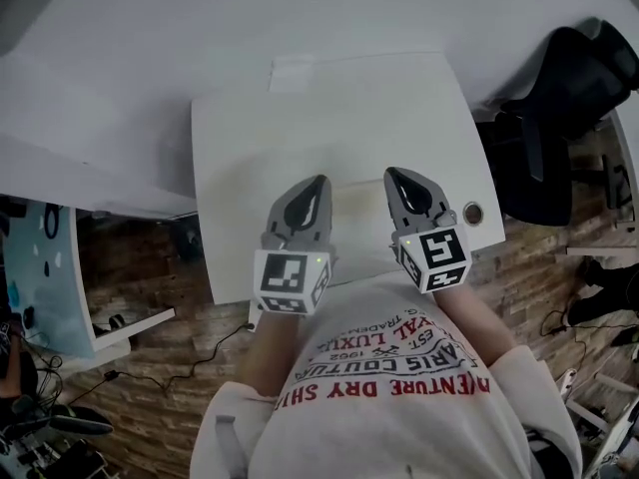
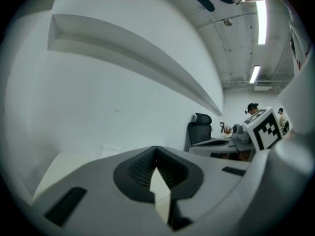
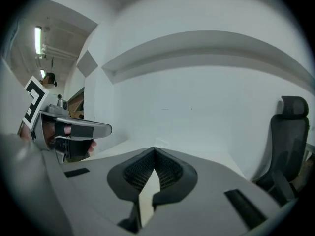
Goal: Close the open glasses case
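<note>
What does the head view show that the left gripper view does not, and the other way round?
Only the head view: the floor and a round cap. Only the left gripper view: ceiling lights and a far-off person. Both: the table, the chair, the left gripper, shut, and the right gripper. Neither shows a glasses case.

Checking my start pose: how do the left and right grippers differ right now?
The left gripper leans toward the right; the right gripper leans toward the left, so their tips converge. Only the right gripper sits beside the round grommet in the white table; the left gripper is away from it. Shared: both are shut, empty, over that table.
</note>
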